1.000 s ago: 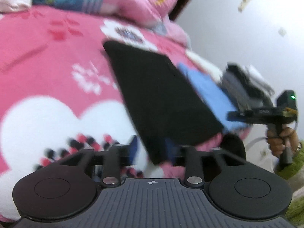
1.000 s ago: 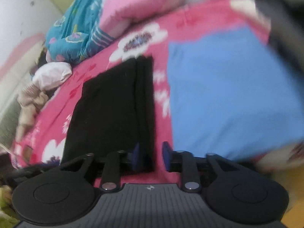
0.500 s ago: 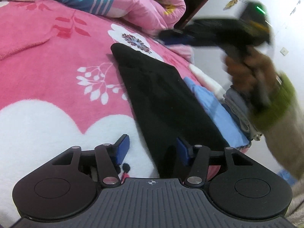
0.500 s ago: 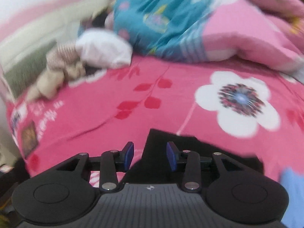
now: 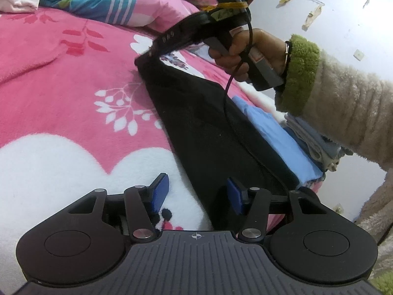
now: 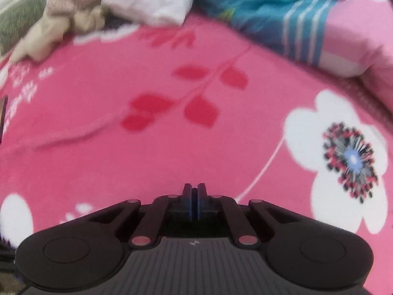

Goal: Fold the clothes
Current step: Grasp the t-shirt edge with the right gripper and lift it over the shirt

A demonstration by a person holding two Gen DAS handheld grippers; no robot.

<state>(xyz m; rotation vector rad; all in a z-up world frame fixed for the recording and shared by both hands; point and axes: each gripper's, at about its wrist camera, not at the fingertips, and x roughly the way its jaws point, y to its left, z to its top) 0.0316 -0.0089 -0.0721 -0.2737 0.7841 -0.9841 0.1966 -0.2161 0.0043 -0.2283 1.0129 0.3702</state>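
Observation:
A long black folded garment [image 5: 201, 123] lies on the pink flowered blanket [image 5: 61, 86], running from near me toward the pillows. My left gripper [image 5: 197, 193] stands open at its near end, the cloth lying between the blue pads [image 5: 161, 193] without being pinched. At the far corner, a hand in a fleecy sleeve [image 5: 343, 113] holds my right gripper [image 5: 147, 54], whose tips meet the slightly lifted cloth. In the right wrist view the right gripper [image 6: 194, 196] has its jaws shut, with the cloth hidden beneath them.
A blue folded garment [image 5: 282, 142] lies right of the black one, with a grey stack of clothes [image 5: 309, 135] beyond it at the bed's edge. A teal and pink quilt [image 6: 258, 7], a white bundle [image 6: 147, 2] and beige cloth [image 6: 68, 19] lie at the head.
The right gripper swung from the bed's right edge across to the far corner of the black garment, rolled over, and its jaws closed there. The left gripper stayed open at the near end.

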